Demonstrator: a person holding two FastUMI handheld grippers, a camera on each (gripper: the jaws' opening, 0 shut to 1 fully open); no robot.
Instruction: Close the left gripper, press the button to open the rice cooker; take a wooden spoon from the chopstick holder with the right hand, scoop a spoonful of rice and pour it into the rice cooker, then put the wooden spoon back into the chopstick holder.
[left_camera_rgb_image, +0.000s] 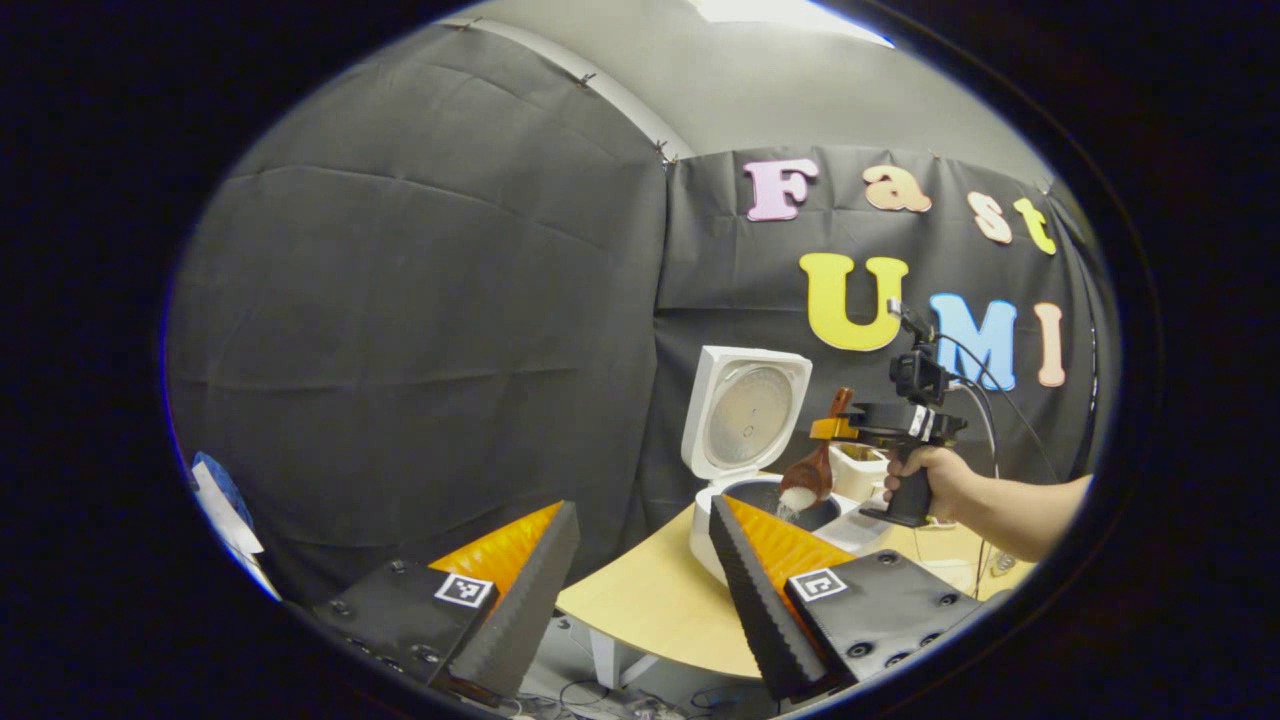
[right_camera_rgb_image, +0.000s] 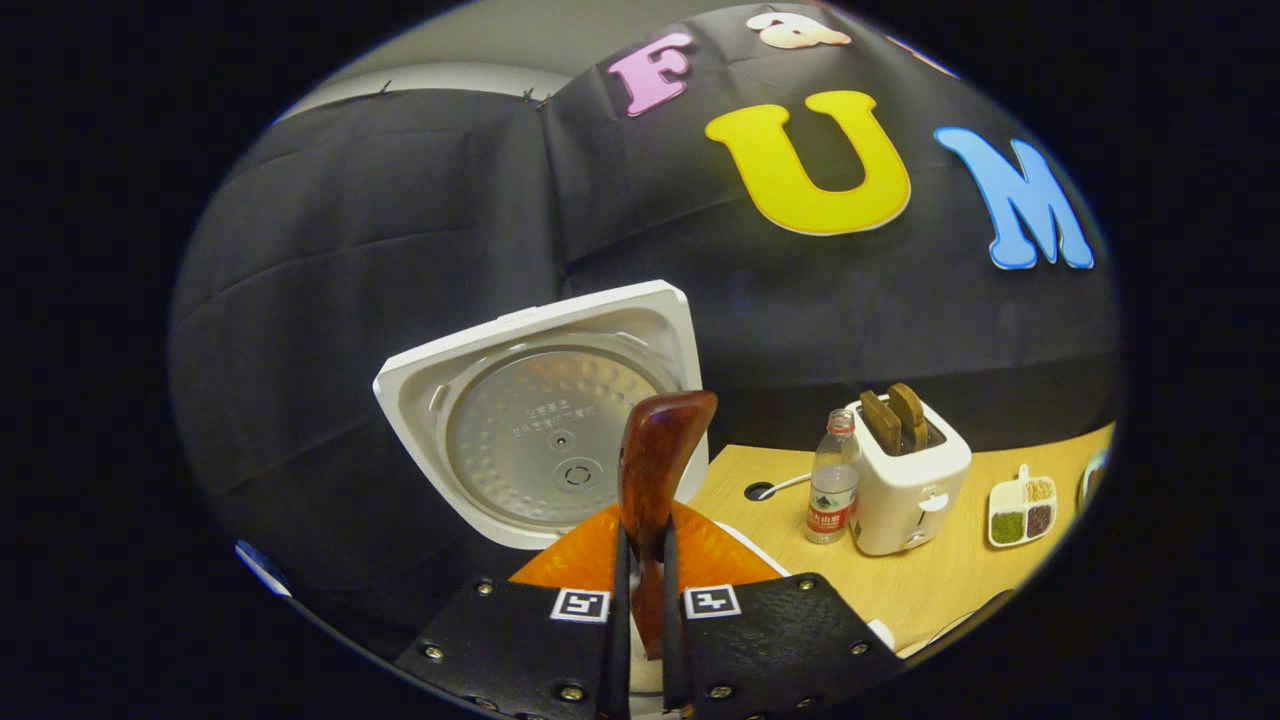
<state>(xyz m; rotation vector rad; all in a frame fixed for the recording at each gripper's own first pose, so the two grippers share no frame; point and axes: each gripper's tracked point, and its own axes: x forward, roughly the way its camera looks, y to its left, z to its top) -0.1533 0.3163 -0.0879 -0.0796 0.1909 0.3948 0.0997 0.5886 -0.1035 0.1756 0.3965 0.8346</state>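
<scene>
The right tool (right_camera_rgb_image: 640, 590) is clamped on the handle of the wooden spoon (right_camera_rgb_image: 655, 470), both fingers pressed against it, with the handle running up and forward from between them. In the left gripper view the right tool (left_camera_rgb_image: 835, 430) is seen held in a hand (left_camera_rgb_image: 925, 475) above and just beside the rice cooker (left_camera_rgb_image: 745, 500), whose lid (left_camera_rgb_image: 748, 412) stands upright and open. The spoon's long axis slopes steeply down from the tool, the bowl (left_camera_rgb_image: 808, 478) lying below the tool and over the open pot, tilted so that rice (left_camera_rgb_image: 795, 500) is spilling from its lower edge into the cooker. The left tool (left_camera_rgb_image: 640, 580) is held back and well apart from the cooker, its fingers spread wide with nothing between them. The pour appears nearly complete; the return to the chopstick holder is judged to turn on swinging the spoon's bowl back up, the right tool being the nearer one. A pale container (left_camera_rgb_image: 860, 470) behind the spoon may be that holder, though it cannot be told for certain.
</scene>
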